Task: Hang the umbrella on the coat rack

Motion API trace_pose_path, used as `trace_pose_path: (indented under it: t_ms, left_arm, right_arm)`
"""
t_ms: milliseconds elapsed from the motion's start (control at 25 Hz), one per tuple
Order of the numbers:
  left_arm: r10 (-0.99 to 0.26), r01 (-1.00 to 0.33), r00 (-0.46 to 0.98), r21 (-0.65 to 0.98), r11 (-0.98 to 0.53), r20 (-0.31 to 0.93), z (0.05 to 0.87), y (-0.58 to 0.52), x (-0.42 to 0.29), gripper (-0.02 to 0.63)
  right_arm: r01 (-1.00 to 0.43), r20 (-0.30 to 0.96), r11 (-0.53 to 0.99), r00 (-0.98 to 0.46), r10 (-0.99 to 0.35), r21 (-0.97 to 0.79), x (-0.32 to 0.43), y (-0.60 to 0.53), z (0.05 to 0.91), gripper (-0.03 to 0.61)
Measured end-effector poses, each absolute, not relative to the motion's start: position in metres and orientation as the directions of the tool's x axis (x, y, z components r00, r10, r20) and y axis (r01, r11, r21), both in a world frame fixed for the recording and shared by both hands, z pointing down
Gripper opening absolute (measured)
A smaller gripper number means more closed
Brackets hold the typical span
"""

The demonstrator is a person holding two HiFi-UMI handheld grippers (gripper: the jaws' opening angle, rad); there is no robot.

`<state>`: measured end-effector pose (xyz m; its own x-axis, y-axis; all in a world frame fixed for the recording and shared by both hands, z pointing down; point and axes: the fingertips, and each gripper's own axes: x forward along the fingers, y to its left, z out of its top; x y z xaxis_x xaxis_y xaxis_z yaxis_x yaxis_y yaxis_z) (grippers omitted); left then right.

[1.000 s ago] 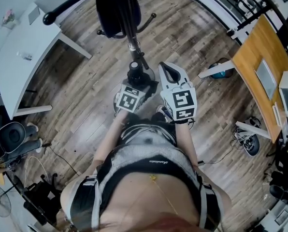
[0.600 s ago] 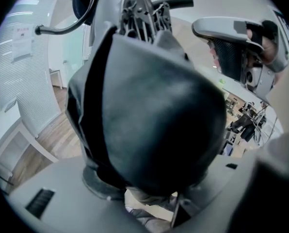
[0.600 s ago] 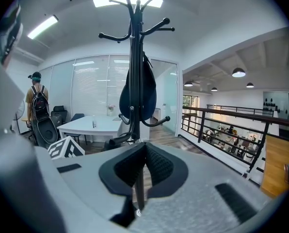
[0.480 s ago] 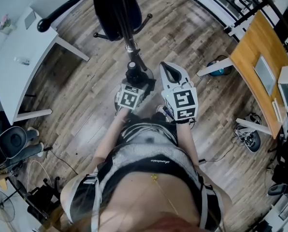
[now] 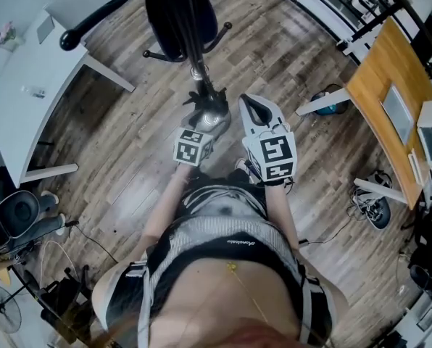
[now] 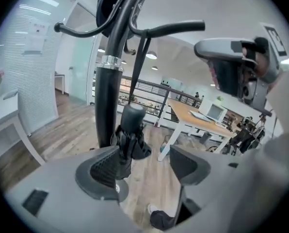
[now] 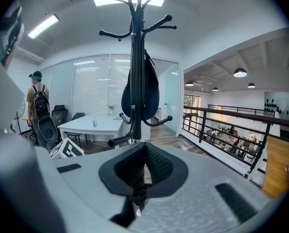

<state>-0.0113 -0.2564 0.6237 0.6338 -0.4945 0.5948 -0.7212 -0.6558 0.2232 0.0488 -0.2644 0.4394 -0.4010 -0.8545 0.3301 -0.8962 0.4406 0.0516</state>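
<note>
The left gripper's (image 6: 144, 168) jaws are opening wide, pads clear of the folded umbrella (image 6: 130, 136); it hangs from the coat rack (image 6: 107, 96), close by the left pad; the right gripper's (image 7: 144, 165) jaws are pressed together on nothing.

Wood flr (image 5: 129, 147), white tbl (image 5: 29, 96)

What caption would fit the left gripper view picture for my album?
Left gripper, jaws opening, the folded black umbrella near one pad but ungripped, hanging from the coat rack.
</note>
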Motion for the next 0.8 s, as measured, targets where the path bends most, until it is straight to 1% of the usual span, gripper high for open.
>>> trace_pose_path:
  t_ms: [400, 680, 760, 800]
  left_arm:
    - [-0.570, -0.740, 0.646, 0.235, -0.630, 0.507, 0.573, -0.262, -0.021, 0.298]
    - [-0.594, -0.745, 0.643, 0.214, -0.632, 0.484, 0.555, -0.260, -0.024, 0.295]
    - [-0.596, -0.744, 0.644, 0.210, -0.634, 0.480, 0.549, -0.259, -0.025, 0.285]
    - [-0.596, -0.743, 0.644, 0.206, -0.636, 0.480, 0.547, -0.258, -0.025, 0.267]
  right_arm:
    - [-0.888, 0.318, 0.457, -0.422, -0.849, 0.040, 0.042, -0.268, 0.439, 0.003]
    - [-0.890, 0.304, 0.456, -0.427, -0.852, 0.028, 0.042, -0.268, 0.439, 0.003]
    - [-0.889, 0.300, 0.457, -0.430, -0.852, 0.024, 0.041, -0.268, 0.438, 0.003]
    - [-0.889, 0.298, 0.458, -0.431, -0.852, 0.022, 0.041, -0.268, 0.437, 0.003]
